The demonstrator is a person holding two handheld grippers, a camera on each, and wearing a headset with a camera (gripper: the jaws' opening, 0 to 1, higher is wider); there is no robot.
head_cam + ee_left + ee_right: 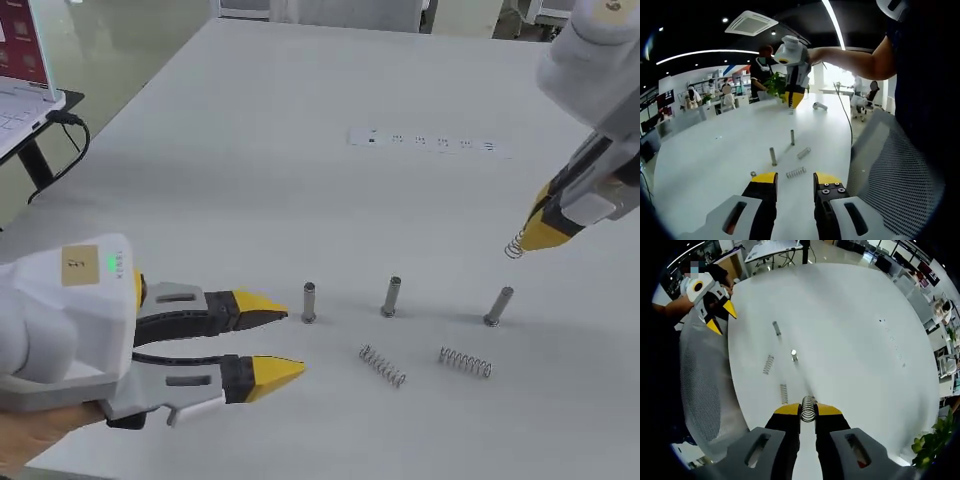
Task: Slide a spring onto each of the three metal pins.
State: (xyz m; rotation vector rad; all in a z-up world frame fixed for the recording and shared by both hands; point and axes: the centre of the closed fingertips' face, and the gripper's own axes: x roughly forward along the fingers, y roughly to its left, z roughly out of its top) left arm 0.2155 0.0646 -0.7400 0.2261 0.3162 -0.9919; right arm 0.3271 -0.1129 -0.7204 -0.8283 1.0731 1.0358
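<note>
**Springs onto pins: one spring held, none fitted**

The left tongs [290,340] hover empty over the table [300,150], jaws moderately parted. Just ahead of their tips stands the left pin [309,302]. To their right stand the middle pin [391,297] and the right pin [498,306]; all three are bare. The first loose spring [382,365] and the second loose spring [465,362] lie right of the left tongs' tips.

The right tongs [808,410] are pinched on the held spring [514,247], with the right pin just below them.

Handling, as judged: the springs are light, thin-wired and compliant. They may roll or flick out under a hard squeeze. Grip lightly across the coils near one end, leaving the other end open for the pin.
</note>
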